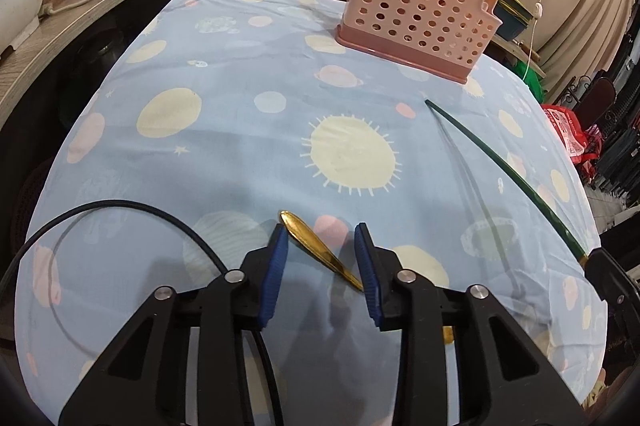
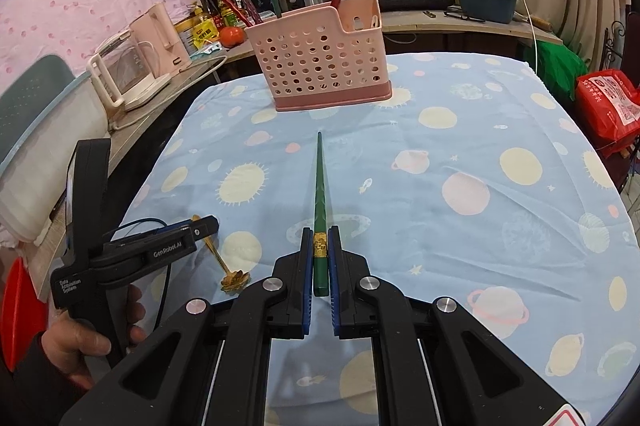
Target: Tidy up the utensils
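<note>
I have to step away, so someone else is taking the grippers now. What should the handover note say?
Right gripper: shut on the green chopstick, tip pointing toward the pink holder.
Left gripper: open, straddling the gold spoon lying on the tablecloth; not gripped yet.
Done: a green chopstick and red ones already stand in the holder.
Left: put the held chopstick into the holder, then grip the spoon and add it too.

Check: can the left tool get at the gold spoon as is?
Probably yes. The left tool is open, and the gold spoon lies flat on the tablecloth with its handle running diagonally between the fingers. Nothing covers it; the right tool holds the green chopstick off to the side.
</note>
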The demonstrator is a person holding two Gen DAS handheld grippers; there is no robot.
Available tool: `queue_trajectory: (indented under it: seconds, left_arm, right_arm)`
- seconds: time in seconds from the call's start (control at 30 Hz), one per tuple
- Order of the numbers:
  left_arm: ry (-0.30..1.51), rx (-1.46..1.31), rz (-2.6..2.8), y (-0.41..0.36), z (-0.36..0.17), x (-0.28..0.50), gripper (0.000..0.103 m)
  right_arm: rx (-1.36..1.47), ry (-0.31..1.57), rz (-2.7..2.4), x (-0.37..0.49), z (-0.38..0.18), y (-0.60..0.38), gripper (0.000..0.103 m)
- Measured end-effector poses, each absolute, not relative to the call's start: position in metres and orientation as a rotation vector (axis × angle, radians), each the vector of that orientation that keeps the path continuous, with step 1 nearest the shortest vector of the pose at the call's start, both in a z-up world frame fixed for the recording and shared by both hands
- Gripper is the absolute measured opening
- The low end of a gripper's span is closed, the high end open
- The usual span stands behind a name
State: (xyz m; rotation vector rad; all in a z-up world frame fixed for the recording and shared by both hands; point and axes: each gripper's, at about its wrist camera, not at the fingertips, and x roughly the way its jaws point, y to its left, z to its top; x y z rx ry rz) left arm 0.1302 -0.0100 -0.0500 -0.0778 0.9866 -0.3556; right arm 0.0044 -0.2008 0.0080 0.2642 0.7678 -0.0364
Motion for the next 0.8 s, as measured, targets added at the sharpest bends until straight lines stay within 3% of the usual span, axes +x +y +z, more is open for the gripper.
queue_trajectory:
  seconds: [0.13, 0.53, 0.8]
  left_arm:
    - [0.985, -0.075, -0.355, -0.011, -0.051, 0.136, 0.014]
    - [0.951, -0.086, -0.398, -0.019, -0.031, 0.133, 0.001]
    - [0.872, -0.104, -0.43, -0.021, 0.011, 0.117, 0.001]
  right_arm:
    - [0.268, 0.776, -0.038, 0.007, 0.005, -0.202, 0.007]
    - [0.27, 0.773, -0.036, 0.011, 0.006, -0.204, 0.007]
    - [0.275, 0.717, -0.032, 0.006, 0.029, -0.209, 0.007]
